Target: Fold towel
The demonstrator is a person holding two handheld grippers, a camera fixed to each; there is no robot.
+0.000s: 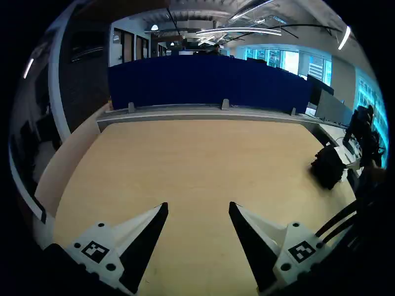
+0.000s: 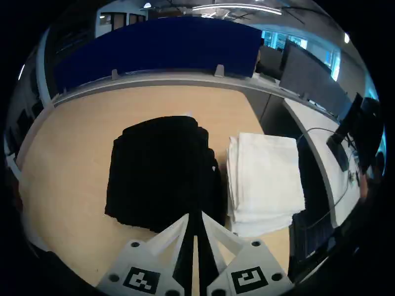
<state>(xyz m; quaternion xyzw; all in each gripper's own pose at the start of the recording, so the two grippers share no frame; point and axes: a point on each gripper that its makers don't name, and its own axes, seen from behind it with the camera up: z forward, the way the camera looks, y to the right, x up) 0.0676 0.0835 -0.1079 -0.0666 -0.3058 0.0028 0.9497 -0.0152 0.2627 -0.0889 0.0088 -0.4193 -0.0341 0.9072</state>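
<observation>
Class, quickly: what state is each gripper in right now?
Left gripper: open, holding nothing.
Right gripper: closed, tips at the black towel; grip on it cannot be told.

- An open-plan office: a blue partition screen across the upper middle, behind a pale wooden desk.
- A monitor at the right edge.
- Strip lights along the top.

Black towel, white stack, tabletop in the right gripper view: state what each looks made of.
Black towel: soft matte cloth, likely terry; folds slump, no shine. White stack: thick fabric, probably cotton terry; plump layered edges. Tabletop: light wood-look, likely laminate; smooth, faint sheen.
</observation>
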